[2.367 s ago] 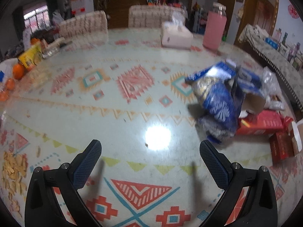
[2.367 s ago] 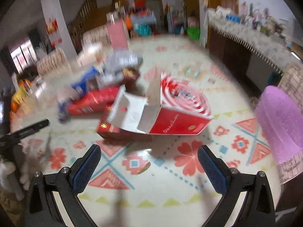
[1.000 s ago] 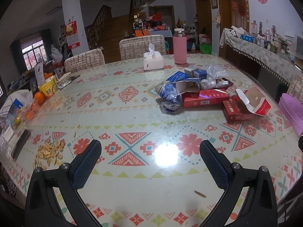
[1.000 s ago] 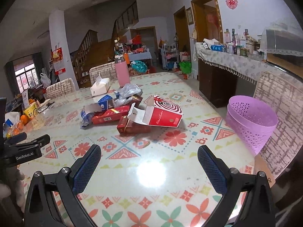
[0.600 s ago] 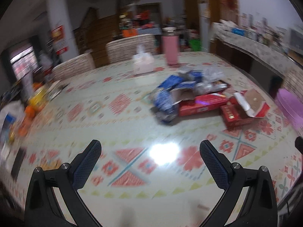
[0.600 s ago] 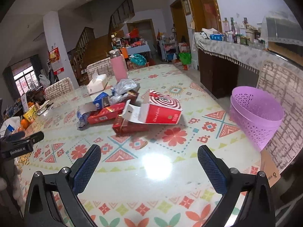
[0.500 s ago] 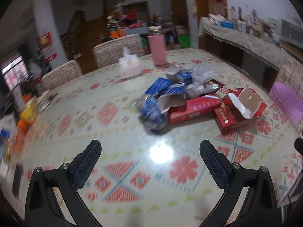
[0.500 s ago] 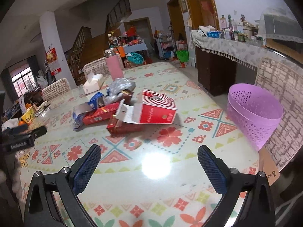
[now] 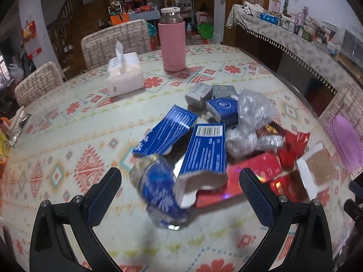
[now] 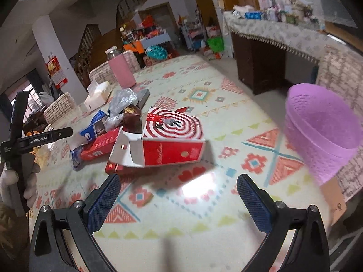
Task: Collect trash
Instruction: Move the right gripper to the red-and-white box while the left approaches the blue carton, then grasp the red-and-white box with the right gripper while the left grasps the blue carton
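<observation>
Nearest the left tongs (image 9: pixel 180 184) a strip of bare table (image 9: pixel 68 140) ran along the near edge and out to the left, with room to move. These tongs hovered low, their fingers wide apart and holding nothing, aimed at the front of the trash pile; a crushed bottle (image 9: pixel 158 195) lay just before them, between the fingers in view. Behind it lay two blue cartons (image 9: pixel 205 149), a long red box (image 9: pixel 240 181) beside them, a red box with an open flap (image 9: pixel 315 170) to the right, clear plastic bags (image 9: pixel 251 117) and small grey and blue boxes farther back. Beyond the pile stood one tissue box (image 9: pixel 124 77) and one pink flask (image 9: pixel 172 45), well apart from the trash, with two chairs past the far edge.

The right tongs (image 10: pixel 178 195) also stood spread and empty, over open table with a bright glare. Ahead of them lay the red box with a spiral top (image 10: pixel 172 138), touching the pile. To the right, off the table's edge, one purple basket (image 10: pixel 322 133) stood by a chair. At the far left a gloved hand (image 10: pixel 18 181) gripped the other tool's handle.
</observation>
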The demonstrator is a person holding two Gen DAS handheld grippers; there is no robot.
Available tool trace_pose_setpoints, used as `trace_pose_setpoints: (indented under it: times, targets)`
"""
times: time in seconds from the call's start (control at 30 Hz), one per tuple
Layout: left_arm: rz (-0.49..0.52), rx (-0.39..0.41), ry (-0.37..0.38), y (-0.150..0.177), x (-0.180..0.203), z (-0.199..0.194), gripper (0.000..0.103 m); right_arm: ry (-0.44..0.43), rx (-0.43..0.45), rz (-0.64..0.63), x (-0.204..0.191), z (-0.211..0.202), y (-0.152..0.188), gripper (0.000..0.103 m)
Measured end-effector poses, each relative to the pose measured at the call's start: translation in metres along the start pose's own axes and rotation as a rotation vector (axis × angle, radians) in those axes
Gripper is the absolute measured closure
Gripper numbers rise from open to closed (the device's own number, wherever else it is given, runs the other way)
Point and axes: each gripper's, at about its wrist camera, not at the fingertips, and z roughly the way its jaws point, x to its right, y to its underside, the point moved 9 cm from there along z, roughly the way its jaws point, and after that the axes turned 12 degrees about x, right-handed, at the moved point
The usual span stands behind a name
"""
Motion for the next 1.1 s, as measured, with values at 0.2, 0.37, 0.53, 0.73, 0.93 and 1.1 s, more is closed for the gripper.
trace_pose_setpoints:
  times: [0.2, 0.37, 0.53, 0.73, 0.93, 1.1]
  targets:
    - [0.004, -0.039, 0.021, -0.002, 0.004, 0.026, 0.0, -0.024, -0.042, 0.006, -0.011, 0.041, -0.014, 0.0]
    - [0.029, -0.068, 0.018, -0.001, 0.008, 0.042, 0.0, -0.007, -0.049, -0.011, -0.014, 0.065, -0.021, 0.0]
    - [0.03, -0.116, 0.007, 0.006, 0.012, 0.054, 0.0, -0.005, -0.079, -0.007, -0.011, 0.088, -0.021, 0.0]
    - [0.002, -0.172, 0.044, 0.019, 0.023, 0.055, 0.056, -0.04, -0.087, 0.021, -0.008, 0.091, -0.02, 0.008]
    - [-0.034, -0.1, 0.03, 0.013, 0.027, 0.024, 0.056, -0.086, -0.064, 0.055, -0.004, 0.075, -0.019, 0.021]
    - [-0.047, -0.026, 0.041, 0.002, 0.035, -0.016, 0.056, -0.122, -0.024, 0.091, 0.002, 0.054, -0.025, 0.021]
